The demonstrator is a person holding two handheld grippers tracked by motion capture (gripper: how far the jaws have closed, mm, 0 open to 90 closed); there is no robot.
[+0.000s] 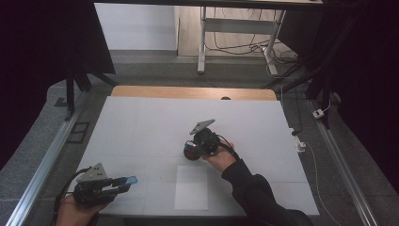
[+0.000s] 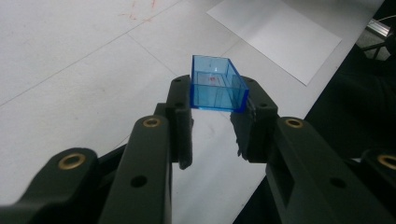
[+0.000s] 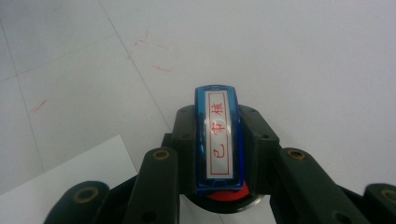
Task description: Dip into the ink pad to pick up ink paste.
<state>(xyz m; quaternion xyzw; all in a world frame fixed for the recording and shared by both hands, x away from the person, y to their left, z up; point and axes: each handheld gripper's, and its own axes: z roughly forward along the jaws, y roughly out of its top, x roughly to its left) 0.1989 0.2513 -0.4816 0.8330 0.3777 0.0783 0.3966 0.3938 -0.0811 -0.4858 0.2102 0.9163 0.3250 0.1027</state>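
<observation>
Blue cap [image 2: 217, 85] clamped in left gripper [image 1: 123, 184], stamp [image 3: 218, 140] clamped in right gripper [image 1: 190, 150]; risking smudging ink if slipping over paper [image 1: 191, 188].

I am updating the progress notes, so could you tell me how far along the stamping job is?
Done: the blue cap is off the stamp and gripped in the left gripper. In hand: the right gripper grips the stamp over the table. Left: the sheet of paper looks unmarked, so stamping it probably remains, then recapping.
</observation>
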